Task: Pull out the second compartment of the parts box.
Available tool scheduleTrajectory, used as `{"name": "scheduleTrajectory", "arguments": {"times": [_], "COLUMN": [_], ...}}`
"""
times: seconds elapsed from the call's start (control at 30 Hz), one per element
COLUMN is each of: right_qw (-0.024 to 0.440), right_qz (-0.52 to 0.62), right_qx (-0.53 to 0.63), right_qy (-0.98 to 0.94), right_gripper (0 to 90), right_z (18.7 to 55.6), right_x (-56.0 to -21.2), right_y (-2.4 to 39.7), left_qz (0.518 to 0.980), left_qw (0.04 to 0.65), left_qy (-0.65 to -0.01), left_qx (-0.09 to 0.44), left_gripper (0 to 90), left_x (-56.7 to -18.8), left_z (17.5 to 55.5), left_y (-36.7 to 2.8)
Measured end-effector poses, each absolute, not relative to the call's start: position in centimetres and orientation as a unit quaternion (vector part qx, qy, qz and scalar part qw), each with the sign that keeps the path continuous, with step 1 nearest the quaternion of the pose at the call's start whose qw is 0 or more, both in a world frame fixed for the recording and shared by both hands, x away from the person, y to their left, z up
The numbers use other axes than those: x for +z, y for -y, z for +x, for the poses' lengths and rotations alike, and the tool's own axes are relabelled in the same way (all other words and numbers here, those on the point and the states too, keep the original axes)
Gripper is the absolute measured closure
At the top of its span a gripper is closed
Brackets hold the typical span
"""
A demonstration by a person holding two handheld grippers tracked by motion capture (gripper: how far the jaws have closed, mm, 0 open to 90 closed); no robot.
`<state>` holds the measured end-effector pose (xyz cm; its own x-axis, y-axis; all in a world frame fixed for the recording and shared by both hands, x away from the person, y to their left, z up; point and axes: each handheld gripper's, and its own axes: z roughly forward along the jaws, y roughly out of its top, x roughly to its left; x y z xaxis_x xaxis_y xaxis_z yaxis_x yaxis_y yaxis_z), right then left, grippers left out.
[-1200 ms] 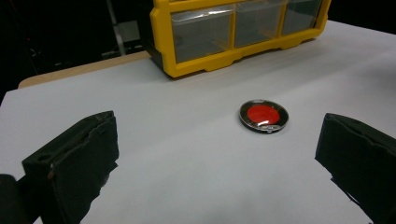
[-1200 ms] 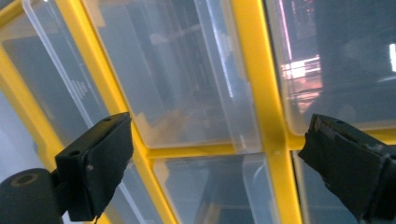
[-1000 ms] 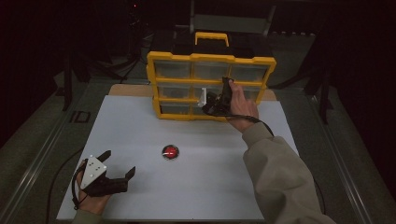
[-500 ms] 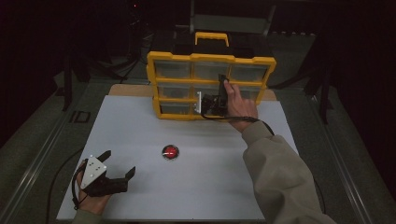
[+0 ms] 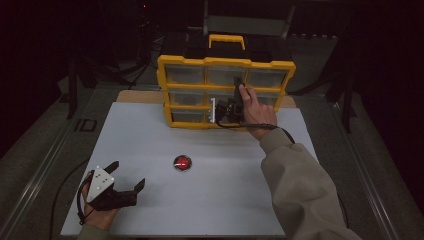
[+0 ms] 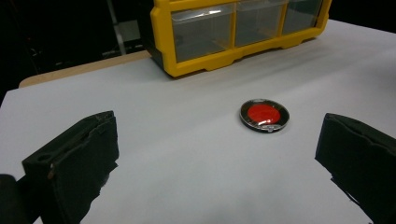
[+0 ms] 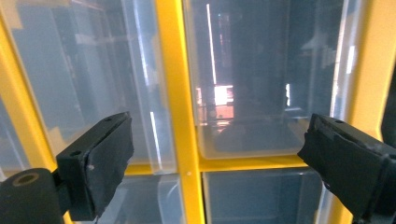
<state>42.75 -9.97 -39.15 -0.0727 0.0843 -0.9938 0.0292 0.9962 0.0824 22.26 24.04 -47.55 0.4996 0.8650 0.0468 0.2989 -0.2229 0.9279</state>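
Yellow organizer (image 5: pixel 225 92) with clear plastic drawers and a yellow top handle stands upright at far edge of white table (image 5: pixel 150 145); right gripper (image 5: pixel 231 107) up against its middle drawers, jaws spread, gripping nothing; left gripper (image 5: pixel 122 180) released near front-left corner; red round disc (image 5: pixel 182 162) mid-table

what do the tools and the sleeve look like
Both are black two-jaw tools with thick blocky pads. The left tool carries a grey three-cornered plate on top and trails a black cable. The right tool also trails a black cable. The right arm wears a loose beige sleeve.
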Motion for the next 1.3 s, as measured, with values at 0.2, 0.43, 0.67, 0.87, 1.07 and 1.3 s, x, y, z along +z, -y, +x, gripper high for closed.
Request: {"name": "scheduleTrajectory", "arguments": {"times": [0.2, 0.43, 0.67, 0.87, 1.07, 1.3], "right_qw": [0.692, 0.707, 0.713, 0.720, 0.739, 0.741], "right_qz": [0.034, 0.028, 0.028, 0.031, 0.028, 0.022], "right_qx": [0.019, 0.023, 0.025, 0.025, 0.023, 0.021], "right_qy": [-0.721, -0.707, -0.700, -0.693, -0.673, -0.671], "right_gripper": [9.0, 9.5, 9.5, 9.6, 13.1, 13.0], "right_z": [42.6, 42.5, 42.6, 42.7, 42.9, 43.1], "right_x": [-38.5, -38.0, -37.5, -37.0, -36.9, -36.7], "right_y": [10.0, 10.0, 10.1, 10.1, 10.1, 10.1], "left_qz": [0.723, 0.724, 0.723, 0.723, 0.724, 0.723], "left_qw": [0.476, 0.476, 0.476, 0.477, 0.476, 0.477], "left_qy": [-0.402, -0.402, -0.402, -0.403, -0.402, -0.402], "left_qx": [0.297, 0.298, 0.297, 0.296, 0.296, 0.297], "left_gripper": [0.0, 0.0, 0.0, 0.0, 0.0, 0.0], "left_x": [-47.5, -47.5, -47.5, -47.5, -47.5, -47.5], "left_z": [22.3, 22.2, 22.2, 22.2, 22.2, 22.2], "left_y": [-24.1, -24.0, -24.1, -24.1, -24.1, -24.1]}}
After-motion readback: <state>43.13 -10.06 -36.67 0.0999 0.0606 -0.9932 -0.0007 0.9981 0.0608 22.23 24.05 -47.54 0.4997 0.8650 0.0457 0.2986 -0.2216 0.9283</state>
